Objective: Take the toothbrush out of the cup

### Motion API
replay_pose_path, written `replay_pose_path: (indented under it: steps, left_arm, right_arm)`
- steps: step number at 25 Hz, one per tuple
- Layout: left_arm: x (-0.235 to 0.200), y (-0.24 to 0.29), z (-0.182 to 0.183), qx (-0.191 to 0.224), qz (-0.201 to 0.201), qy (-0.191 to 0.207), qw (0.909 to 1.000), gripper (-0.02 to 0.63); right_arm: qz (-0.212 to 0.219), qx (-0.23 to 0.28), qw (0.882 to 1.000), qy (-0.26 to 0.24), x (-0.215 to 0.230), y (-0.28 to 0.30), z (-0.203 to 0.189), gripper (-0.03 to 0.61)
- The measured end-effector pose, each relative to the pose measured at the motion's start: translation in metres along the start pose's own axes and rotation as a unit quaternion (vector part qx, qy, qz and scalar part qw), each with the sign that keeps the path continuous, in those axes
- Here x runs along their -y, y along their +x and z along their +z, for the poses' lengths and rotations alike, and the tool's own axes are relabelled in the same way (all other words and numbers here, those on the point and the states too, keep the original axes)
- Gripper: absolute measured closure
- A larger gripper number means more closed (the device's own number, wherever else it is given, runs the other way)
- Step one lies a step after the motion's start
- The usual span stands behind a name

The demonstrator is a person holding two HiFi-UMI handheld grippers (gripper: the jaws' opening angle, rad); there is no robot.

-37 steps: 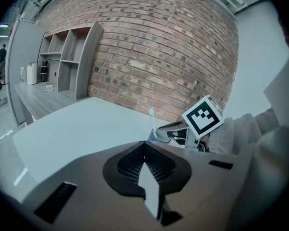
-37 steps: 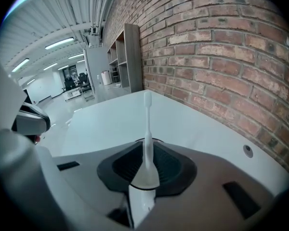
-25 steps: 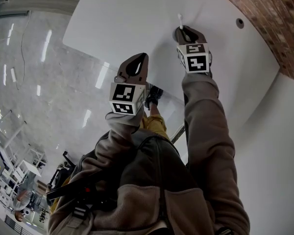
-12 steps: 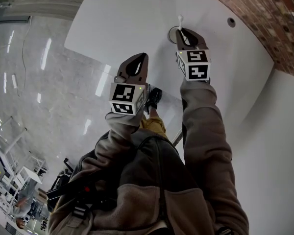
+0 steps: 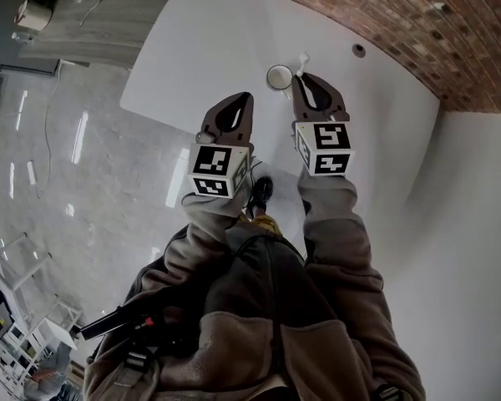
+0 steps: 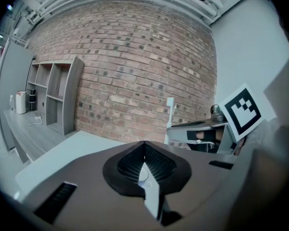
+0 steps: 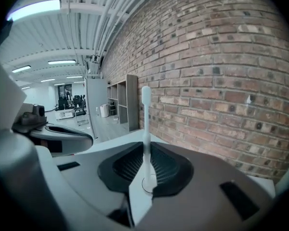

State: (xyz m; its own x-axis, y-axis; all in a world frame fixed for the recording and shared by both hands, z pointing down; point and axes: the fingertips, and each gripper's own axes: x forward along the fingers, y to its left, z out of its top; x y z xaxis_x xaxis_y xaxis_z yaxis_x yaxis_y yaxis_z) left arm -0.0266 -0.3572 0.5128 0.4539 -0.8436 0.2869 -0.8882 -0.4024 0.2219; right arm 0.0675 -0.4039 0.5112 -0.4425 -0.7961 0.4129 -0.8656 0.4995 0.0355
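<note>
At the bottom of the head view, a person's sleeves [image 5: 338, 249] are seen running up to both tools. The left gripper [image 5: 244, 98] is seen with its jaws pressed together and nothing between them in its own view [image 6: 144, 146]. The right gripper [image 5: 301, 77], at upper centre, is clamped on the toothbrush [image 7: 145, 124].

In the right gripper view, the brush's long axis is stood upright in the frame, in line with the jaws. Its handle is pinched between the pads [image 7: 127, 170] and its head is pointed away, past the tips.

In the head view, the white brush is seen projecting beyond the jaws toward the top of the frame. It is just right of the cup [image 5: 279, 77], outside the rim. The cup is stood on the white table [image 5: 200, 48], beyond which a brick wall [image 5: 417, 23] is seen.
</note>
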Motion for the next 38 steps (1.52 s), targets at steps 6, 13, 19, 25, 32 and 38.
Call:
replay_pose_path:
  steps: [6,13,19,25,32,38]
  left_arm:
    - [0.031,-0.021,0.056,0.047,-0.016,0.025,0.9984,0.609]
    - [0.059,-0.044,0.114,0.092,-0.035,0.051,0.9938,0.609]
    - [0.068,-0.067,0.164,0.138,-0.019,0.073,0.9876,0.609]
    - [0.083,-0.072,0.195,0.155,-0.034,0.096,0.9827,0.609]
    - [0.102,-0.082,0.218,0.178,-0.042,0.111,0.9768,0.609]
    - [0.107,-0.083,0.236,0.197,-0.038,0.122,0.9722,0.609]
  right_arm:
    - [-0.023,0.053,0.998,0.023,-0.004,-0.061,0.051,0.529]
    - [-0.027,0.115,0.993,0.027,-0.014,-0.115,0.102,0.529]
    - [-0.025,0.161,0.987,0.012,-0.018,-0.147,0.14,0.529]
    - [-0.032,0.2,0.979,-0.003,-0.015,-0.168,0.172,0.529]
    - [-0.043,0.218,0.975,-0.012,-0.009,-0.186,0.188,0.529]
    - [-0.048,0.231,0.972,-0.021,-0.001,-0.192,0.202,0.529]
